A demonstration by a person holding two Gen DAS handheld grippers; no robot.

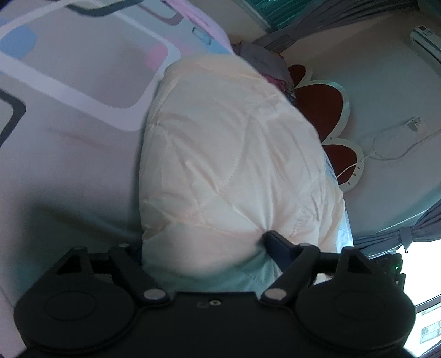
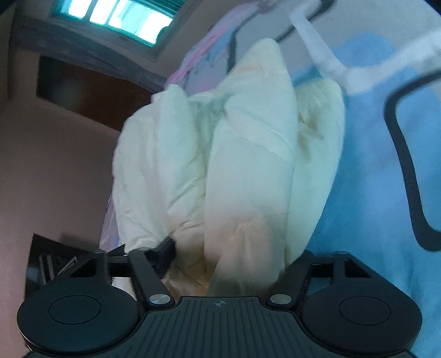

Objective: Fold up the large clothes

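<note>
A cream quilted padded garment (image 1: 228, 143) lies bunched on a patterned bedsheet (image 1: 69, 91). In the left wrist view its near end fills the span of my left gripper (image 1: 204, 245). One dark fingertip (image 1: 271, 239) digs into the fabric, which puckers around it; the other finger is hidden behind the bulge. In the right wrist view the same garment (image 2: 248, 154) stands in thick folds between the jaws of my right gripper (image 2: 228, 250). Its left fingertip (image 2: 166, 246) presses into a fold, and cloth covers the other finger.
The bedsheet (image 2: 372, 179) shows blue, white and dark shapes. A red petal-shaped headboard (image 1: 319, 110), a wall with a white cable (image 1: 391, 148) and grey curtains (image 1: 408, 234) lie beyond the garment. Pink and grey cloth (image 1: 264, 60) is heaped at the bed's far end. A bright window (image 2: 121, 19) sits above.
</note>
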